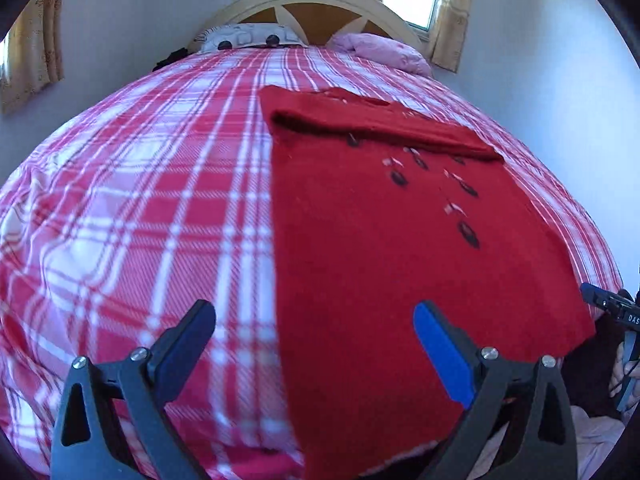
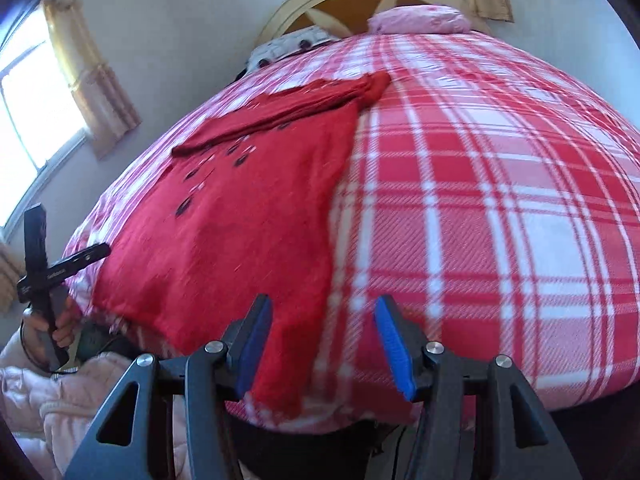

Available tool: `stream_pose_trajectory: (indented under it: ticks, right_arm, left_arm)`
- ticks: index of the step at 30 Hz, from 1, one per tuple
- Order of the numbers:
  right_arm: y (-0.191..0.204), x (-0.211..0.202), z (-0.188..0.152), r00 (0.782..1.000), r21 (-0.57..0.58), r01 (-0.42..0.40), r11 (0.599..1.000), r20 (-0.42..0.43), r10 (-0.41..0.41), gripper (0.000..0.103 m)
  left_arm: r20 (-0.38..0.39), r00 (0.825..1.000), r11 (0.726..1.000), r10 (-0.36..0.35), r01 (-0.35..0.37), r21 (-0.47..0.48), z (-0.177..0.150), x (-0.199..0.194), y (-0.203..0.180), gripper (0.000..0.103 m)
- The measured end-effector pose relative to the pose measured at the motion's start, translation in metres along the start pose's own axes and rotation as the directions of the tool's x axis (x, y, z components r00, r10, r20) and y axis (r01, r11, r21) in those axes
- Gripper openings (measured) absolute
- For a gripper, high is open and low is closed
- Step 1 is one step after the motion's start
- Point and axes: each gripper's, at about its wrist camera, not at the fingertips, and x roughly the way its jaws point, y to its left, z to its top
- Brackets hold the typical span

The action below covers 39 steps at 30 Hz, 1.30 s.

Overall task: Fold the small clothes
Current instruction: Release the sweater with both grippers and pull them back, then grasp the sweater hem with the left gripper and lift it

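A small red knitted sweater (image 1: 380,240) (image 2: 248,220) with dark buttons lies flat on the plaid bed, a sleeve folded across its chest. My left gripper (image 1: 314,312) hangs open above the near hem, its jaws wide astride the sweater's left edge, one finger over bedcover and the blue-padded one over red knit. My right gripper (image 2: 324,308) is open too, astride the sweater's right edge near the hem corner. Neither holds any cloth. In the right wrist view a hand (image 2: 56,328) holds the left tool at the far left.
The red-and-white plaid bedcover (image 1: 140,200) (image 2: 500,200) spreads wide on both sides of the sweater. A pink pillow (image 1: 384,50) (image 2: 416,20) and a white patterned pillow (image 1: 248,36) lie by the headboard (image 1: 320,0). Curtained windows line the walls.
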Motion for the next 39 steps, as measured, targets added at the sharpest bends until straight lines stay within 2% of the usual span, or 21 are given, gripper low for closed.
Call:
stream_pose_trajectory:
  ticks: [3, 5, 9, 11, 14, 16, 18, 19, 21, 25, 34, 35, 37, 39]
  right_arm:
    - [0.014, 0.003, -0.006, 0.999, -0.041, -0.032, 0.999, -0.031, 0.03, 0.055]
    - [0.022, 0.004, -0.011, 0.999, -0.073, -0.017, 0.997, -0.04, 0.014, 0.055]
    - [0.029, 0.004, -0.018, 0.997, -0.073, -0.048, 0.996, -0.066, 0.043, 0.055]
    - [0.032, 0.004, -0.021, 0.995, -0.072, -0.063, 0.995, -0.078, 0.057, 0.052]
    - [0.037, 0.005, -0.024, 0.995, -0.086, -0.058, 0.995, -0.086, 0.05, 0.051]
    - [0.037, 0.006, -0.024, 0.995, -0.072, -0.065, 0.995, -0.083, 0.058, 0.049]
    - [0.036, 0.007, -0.023, 0.994, -0.062, -0.067, 0.996, -0.085, 0.061, 0.034]
    - [0.036, 0.007, -0.022, 0.994, -0.063, -0.062, 0.996, -0.091, 0.056, 0.027]
    - [0.035, 0.007, -0.021, 0.994, -0.063, -0.054, 0.997, -0.094, 0.048, 0.025]
    - [0.032, 0.007, -0.022, 0.994, -0.042, -0.066, 0.997, -0.094, 0.062, 0.025]
    - [0.026, 0.009, -0.022, 0.992, 0.001, -0.091, 0.996, -0.087, 0.091, 0.025]
    - [0.026, 0.009, -0.022, 0.992, 0.001, -0.092, 0.996, -0.087, 0.092, 0.025]
    - [0.027, 0.009, -0.022, 0.992, -0.012, -0.084, 0.996, -0.092, 0.083, 0.024]
    - [0.03, 0.01, -0.021, 0.993, -0.029, -0.065, 0.997, -0.101, 0.062, 0.018]
  left_arm:
    - [-0.002, 1.0, 0.998, 0.026, -0.026, 0.048, -0.012, -0.002, -0.008, 0.101]
    - [-0.02, 0.998, 0.997, 0.056, -0.054, 0.061, -0.019, -0.002, -0.009, 0.102]
    - [-0.027, 0.998, 0.997, 0.05, -0.048, 0.057, -0.028, -0.007, -0.007, 0.1]
    - [-0.041, 0.999, 0.999, 0.018, -0.016, 0.049, -0.032, -0.011, -0.008, 0.098]
    - [-0.058, 0.997, 0.998, -0.053, 0.054, 0.024, -0.035, -0.018, -0.004, 0.092]
    - [-0.075, 0.995, 0.998, -0.067, 0.068, 0.005, -0.038, -0.018, 0.0, 0.085]
    - [-0.089, 0.992, 0.996, -0.086, 0.084, -0.033, -0.043, -0.017, 0.005, 0.079]
    - [-0.099, 0.99, 0.994, -0.099, 0.094, -0.058, -0.046, -0.015, 0.007, 0.073]
    - [-0.123, 0.985, 0.989, -0.122, 0.111, -0.095, -0.048, -0.013, 0.009, 0.062]
    - [-0.136, 0.979, 0.983, -0.15, 0.133, -0.129, -0.048, -0.012, 0.015, 0.051]
    - [-0.166, 0.969, 0.972, -0.183, 0.153, -0.178, -0.054, -0.001, 0.016, 0.052]
    - [-0.166, 0.968, 0.971, -0.19, 0.16, -0.179, -0.053, -0.001, 0.016, 0.049]
    - [-0.169, 0.955, 0.959, -0.244, 0.211, -0.191, -0.053, 0.001, 0.014, 0.021]
    - [-0.17, 0.953, 0.96, -0.252, 0.224, -0.171, -0.053, 0.0, 0.009, 0.016]
